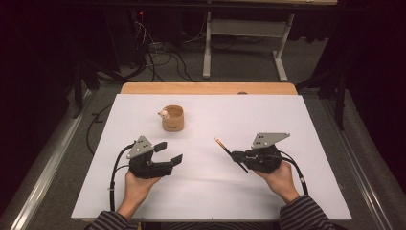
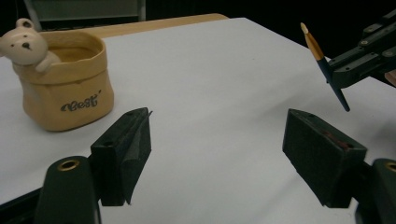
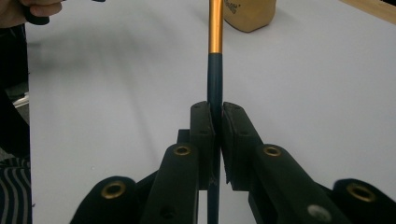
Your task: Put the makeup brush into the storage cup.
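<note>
A thin dark blue stick (image 1: pixel 221 144) with an orange band and pale tip, a pencil or a brush, is clamped in my right gripper (image 1: pixel 238 156). It points up-left over the white table sheet (image 1: pixel 215 196). In the right gripper view the jaws of that gripper (image 3: pixel 215 112) press on the blue stick (image 3: pixel 215 42) from both sides. My left gripper (image 1: pixel 171 152) hovers at the left, open, nothing between its jaws (image 2: pixel 219 126). A tan cup (image 1: pixel 173 119) with a small bear on its rim stands behind it, upright. From the left gripper view the cup (image 2: pixel 65 88) is far left and the stick (image 2: pixel 324 65) far right.
The white sheet covers a wooden table whose far edge (image 1: pixel 208 88) shows behind the cup. Beyond it are a dark floor with cables (image 1: pixel 158 57) and a white table frame (image 1: pixel 244 43). The person's hands hold both grippers near the front edge.
</note>
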Demonstrator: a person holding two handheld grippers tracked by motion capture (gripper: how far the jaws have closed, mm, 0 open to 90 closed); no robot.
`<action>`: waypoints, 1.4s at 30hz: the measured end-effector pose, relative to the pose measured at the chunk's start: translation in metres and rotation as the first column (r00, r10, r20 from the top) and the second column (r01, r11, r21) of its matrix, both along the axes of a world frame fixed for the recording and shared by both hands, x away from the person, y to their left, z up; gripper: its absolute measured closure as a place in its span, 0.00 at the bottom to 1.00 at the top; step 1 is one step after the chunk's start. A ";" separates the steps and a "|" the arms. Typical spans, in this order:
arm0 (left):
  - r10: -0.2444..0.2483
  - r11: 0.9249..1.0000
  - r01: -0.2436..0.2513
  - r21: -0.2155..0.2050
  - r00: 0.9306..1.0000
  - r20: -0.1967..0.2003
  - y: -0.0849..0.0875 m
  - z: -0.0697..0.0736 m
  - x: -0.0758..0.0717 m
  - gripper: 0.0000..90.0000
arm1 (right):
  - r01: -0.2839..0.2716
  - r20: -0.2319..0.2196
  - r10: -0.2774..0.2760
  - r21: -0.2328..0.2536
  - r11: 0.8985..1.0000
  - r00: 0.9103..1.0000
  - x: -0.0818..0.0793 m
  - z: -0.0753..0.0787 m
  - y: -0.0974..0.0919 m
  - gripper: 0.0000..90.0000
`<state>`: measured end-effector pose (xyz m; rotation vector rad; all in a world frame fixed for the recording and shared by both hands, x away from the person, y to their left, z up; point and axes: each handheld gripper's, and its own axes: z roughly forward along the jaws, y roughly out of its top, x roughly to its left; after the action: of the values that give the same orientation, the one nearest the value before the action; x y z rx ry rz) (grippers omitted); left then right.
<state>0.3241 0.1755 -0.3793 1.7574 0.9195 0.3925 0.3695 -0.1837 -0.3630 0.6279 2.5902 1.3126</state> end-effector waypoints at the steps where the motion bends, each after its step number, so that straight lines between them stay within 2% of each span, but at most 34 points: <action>1: -0.008 1.000 0.008 0.002 1.000 0.003 -0.002 0.001 0.000 0.27 | -0.001 0.000 0.001 0.000 1.000 1.000 0.000 0.000 0.000 0.95; 8: -0.056 0.998 0.056 -0.002 0.998 0.014 -0.023 0.006 0.003 0.28 | -0.002 0.004 0.002 0.001 1.000 1.000 0.000 0.000 0.002 0.95; 15: -0.071 0.997 0.072 -0.020 0.997 0.015 -0.039 0.006 0.006 0.29 | 0.001 0.010 -0.001 0.004 1.000 1.000 -0.001 0.000 0.003 0.95; 32: -0.104 0.994 0.104 -0.037 0.995 0.009 -0.062 0.008 0.013 0.27 | -0.009 0.008 0.009 0.002 1.000 1.000 -0.001 -0.002 0.015 0.95; 42: -0.120 0.992 0.121 -0.031 0.993 0.012 -0.068 0.006 0.015 0.32 | -0.017 0.009 0.017 0.001 1.000 1.000 -0.001 -0.002 0.024 0.95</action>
<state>0.3394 0.1070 -0.3733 1.7705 0.8038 0.3066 0.3685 -0.1592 -0.3652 0.6005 2.5937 1.3188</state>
